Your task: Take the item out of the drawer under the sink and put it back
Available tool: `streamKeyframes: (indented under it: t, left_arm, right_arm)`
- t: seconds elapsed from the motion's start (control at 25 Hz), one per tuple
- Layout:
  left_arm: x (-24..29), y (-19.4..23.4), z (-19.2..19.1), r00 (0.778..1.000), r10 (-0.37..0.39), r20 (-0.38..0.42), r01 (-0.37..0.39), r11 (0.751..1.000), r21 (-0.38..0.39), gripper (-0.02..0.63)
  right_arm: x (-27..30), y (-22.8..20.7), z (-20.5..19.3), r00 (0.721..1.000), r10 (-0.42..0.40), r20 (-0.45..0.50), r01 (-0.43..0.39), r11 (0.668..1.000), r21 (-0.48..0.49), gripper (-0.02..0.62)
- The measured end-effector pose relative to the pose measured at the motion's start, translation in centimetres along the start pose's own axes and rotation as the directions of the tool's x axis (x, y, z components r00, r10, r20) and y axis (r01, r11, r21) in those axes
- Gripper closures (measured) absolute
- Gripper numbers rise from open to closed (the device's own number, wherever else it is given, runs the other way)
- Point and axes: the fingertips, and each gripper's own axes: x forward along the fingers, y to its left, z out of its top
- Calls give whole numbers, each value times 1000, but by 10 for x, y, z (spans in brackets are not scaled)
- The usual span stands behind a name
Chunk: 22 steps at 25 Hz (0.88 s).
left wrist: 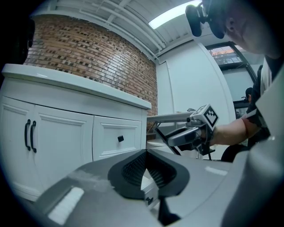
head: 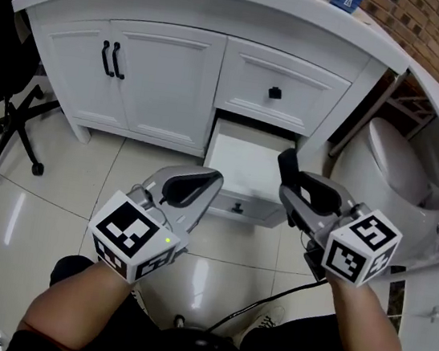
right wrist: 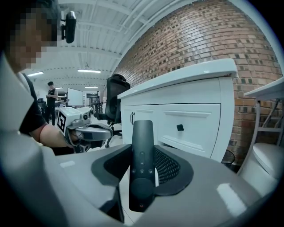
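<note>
The lower drawer point(head: 242, 162) of the white vanity stands pulled out, its white inside bare, a black knob point(head: 237, 208) on its front. My right gripper point(head: 292, 191) hovers just right of the drawer, shut on a slim black remote point(head: 288, 166) that sticks up past the fingertips. In the right gripper view the remote point(right wrist: 142, 164) lies lengthwise between the pads of the right gripper point(right wrist: 143, 150), buttons facing up. My left gripper point(head: 212, 182) hangs in front of the drawer with its tips together and nothing in them. In the left gripper view the left gripper point(left wrist: 145, 153) holds nothing.
An upper drawer point(head: 275, 92) with a black knob is closed above the open one. Two cabinet doors with black handles point(head: 110, 58) are at the left. A white toilet point(head: 391, 166) stands close on the right, an office chair point(head: 16, 126) at far left. A cable point(head: 266, 303) runs over the tiled floor.
</note>
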Motion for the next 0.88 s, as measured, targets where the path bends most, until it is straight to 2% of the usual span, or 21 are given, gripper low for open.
streamKeyframes:
  t: [0.16, 0.28, 0.4, 0.56, 0.68, 0.88]
  left_arm:
    - [0, -3, 0, 1000, -13, -1, 13, 1000, 0, 600]
    - [-1, -4, 0, 1000, -19, -2, 19, 1000, -1, 600]
    - [-1, -2, 1, 1000, -16, 4, 16, 1000, -2, 600]
    - [-1, 2, 1, 1000, -3, 4, 3, 1000, -13, 600]
    - [-2, 3, 0, 1000, -6, 5, 6, 1000, -18, 601]
    - [-3, 5, 0, 1000, -5, 5, 5, 1000, -22, 600]
  right_arm:
    - [33, -15, -9, 992, 39, -121, -50, 994, -93, 430]
    - [61, -32, -20, 979, 31, -203, -67, 983, -171, 430]
    - [87, -48, -28, 969, 5, -245, -61, 973, -222, 430]
    - [116, -65, -38, 955, -4, -296, -71, 968, -242, 430]
    - [137, -75, -52, 928, -6, -373, -105, 955, -276, 430]
    - [167, -94, -89, 865, -8, -502, -178, 930, -322, 430]
